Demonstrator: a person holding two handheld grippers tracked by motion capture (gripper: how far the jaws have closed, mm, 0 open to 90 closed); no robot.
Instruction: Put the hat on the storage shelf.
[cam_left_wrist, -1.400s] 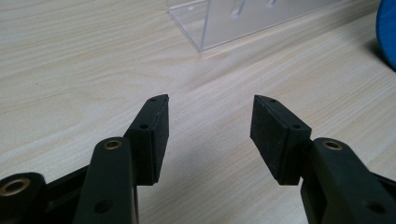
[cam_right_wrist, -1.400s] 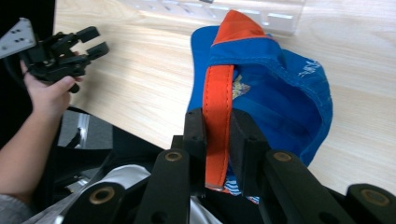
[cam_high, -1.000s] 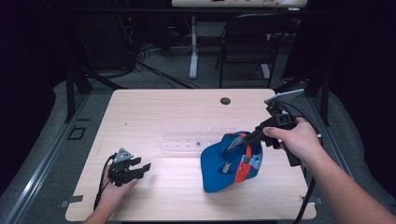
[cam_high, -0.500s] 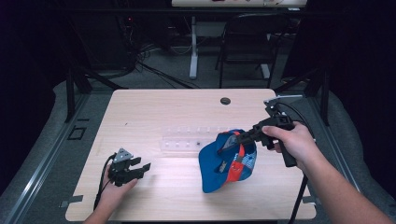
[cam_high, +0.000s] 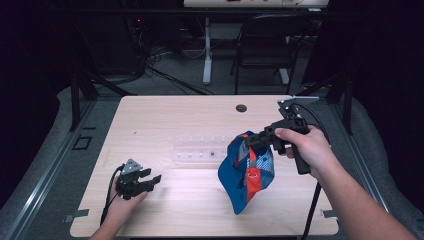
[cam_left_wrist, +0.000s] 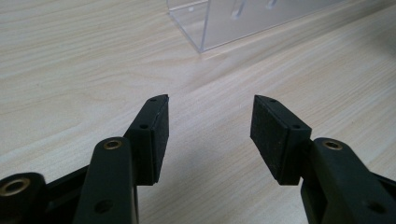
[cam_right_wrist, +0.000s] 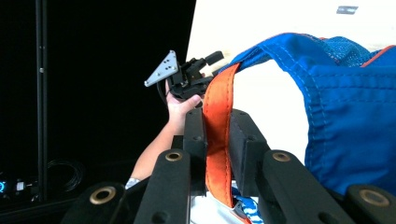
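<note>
Tabletop (cam_high: 165, 120) brightly lit from above, surroundings dark; high view soft, glare mid-table.

Looks like a lab/recording room: bare wooden table (cam_high: 165, 115) w/ cable hole, dark surrounds, cables on carpeted floor (cam_high: 165, 75), chair (cam_high: 267, 45) behind the far edge.

Each hand carries a matte black plastic pistol-grip gripper: the left gripper (cam_high: 150, 179) bears a grey 3-cornered plate drilled with small holes, the right gripper (cam_high: 248, 141) another. Both have 2 flat rubber-padded fingers (cam_left_wrist: 275, 135), brass-ringed pivot screws and trailing black cables. Forearms are bare, unsleeved.
</note>
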